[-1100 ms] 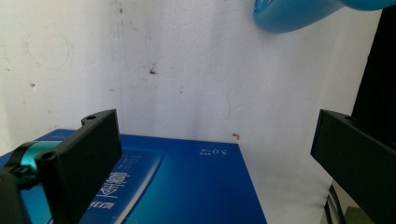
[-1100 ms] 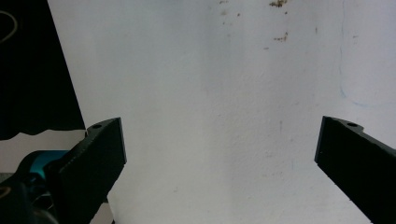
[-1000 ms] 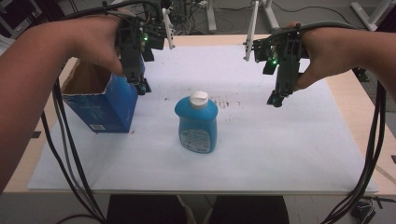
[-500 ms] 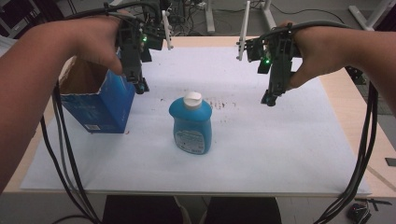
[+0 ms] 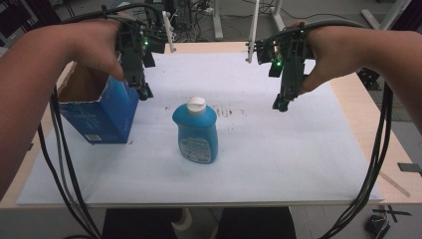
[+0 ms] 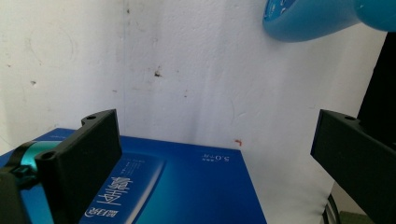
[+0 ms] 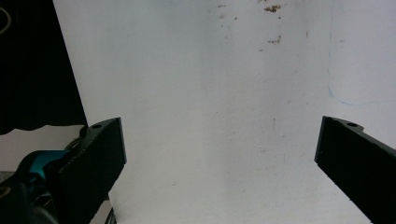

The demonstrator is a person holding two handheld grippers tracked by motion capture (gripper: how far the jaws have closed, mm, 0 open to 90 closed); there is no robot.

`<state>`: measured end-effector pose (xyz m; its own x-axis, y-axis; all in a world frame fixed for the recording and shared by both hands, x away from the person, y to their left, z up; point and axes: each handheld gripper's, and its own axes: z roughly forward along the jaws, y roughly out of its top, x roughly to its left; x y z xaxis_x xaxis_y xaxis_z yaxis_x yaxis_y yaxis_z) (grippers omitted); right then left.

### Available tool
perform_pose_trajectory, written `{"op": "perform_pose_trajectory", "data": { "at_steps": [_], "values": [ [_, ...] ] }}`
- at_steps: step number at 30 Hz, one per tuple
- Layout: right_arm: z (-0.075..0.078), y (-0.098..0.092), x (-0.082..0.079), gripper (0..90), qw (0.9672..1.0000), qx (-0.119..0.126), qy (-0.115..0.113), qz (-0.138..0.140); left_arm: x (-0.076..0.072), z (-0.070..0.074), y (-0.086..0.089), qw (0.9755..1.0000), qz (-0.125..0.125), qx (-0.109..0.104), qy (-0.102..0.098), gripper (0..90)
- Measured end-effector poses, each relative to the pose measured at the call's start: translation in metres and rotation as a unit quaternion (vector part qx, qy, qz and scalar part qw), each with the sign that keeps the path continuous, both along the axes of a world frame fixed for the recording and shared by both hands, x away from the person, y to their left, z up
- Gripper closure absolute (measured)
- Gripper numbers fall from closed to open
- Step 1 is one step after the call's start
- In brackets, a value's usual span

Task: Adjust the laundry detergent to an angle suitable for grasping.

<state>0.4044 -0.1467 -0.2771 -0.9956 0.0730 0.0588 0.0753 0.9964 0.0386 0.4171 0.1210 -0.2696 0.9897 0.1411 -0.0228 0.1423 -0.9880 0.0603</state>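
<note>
Upright blue bottle between two open hand-held grippers

Centrally on the white sheet (image 5: pixel 278 164) that covers the table (image 5: pixel 363 124) stands a blue bottle (image 5: pixel 197 132) with a white cap (image 5: pixel 196 103), upright, its label facing the person. From the high view it sits near the sheet's middle, with faint brown specks (image 5: pixel 229 110) on the paper just beyond it.

To its left stands an open-topped blue carton (image 5: pixel 102 112), its brown inside showing from above. The left gripper view adds the carton's printed blue face (image 6: pixel 187 186) close below the jaws, white lettering on it, and the rounded blue base of the bottle (image 6: pixel 317 16) at the top edge.

The left hand-held gripper (image 5: pixel 143 91) hangs over the carton's far right corner, up and to the left of the bottle and clear of it; its jaws stand wide apart, holding nothing. The right hand-held gripper (image 5: pixel 280 103) hovers well to the bottle's right, above bare sheet. The right gripper view shows its jaws spread wide too, with stained white paper (image 7: pixel 219 116) between them and a faint blue pen line (image 7: pixel 348 100).

Black cables (image 5: pixel 370 169) trail from both grippers down past the table's near edge.
</note>
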Motion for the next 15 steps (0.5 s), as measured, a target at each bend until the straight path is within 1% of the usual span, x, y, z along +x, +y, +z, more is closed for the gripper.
{"op": "perform_pose_trajectory", "data": {
  "at_steps": [2, 6, 10, 15],
  "values": [
    [0.0004, 0.0, -0.0009, 1.2, 1.0, 0.0, 0.001, 0.004, 0.0, -0.0007, -0.0016, 1.0, 0.001, -0.001, 0.001, 1.7],
    [0.001, 0.0, -0.0015, 1.2, 1.0, 0.002, -0.001, 0.004, 0.0006, -0.0018, -0.0026, 1.0, 0.0, 0.001, 0.001, 1.7],
    [0.0008, -0.0009, -0.0009, 1.2, 1.0, -0.001, -0.003, -0.001, 0.0001, -0.0027, -0.0009, 1.0, 0.002, 0.0, 0.0, 1.7],
    [0.0032, -0.0021, -0.002, 1.2, 1.0, 0.004, -0.002, -0.002, 0.0033, -0.0058, 0.0003, 1.0, 0.003, -0.001, 0.008, 1.7]
  ]
}}
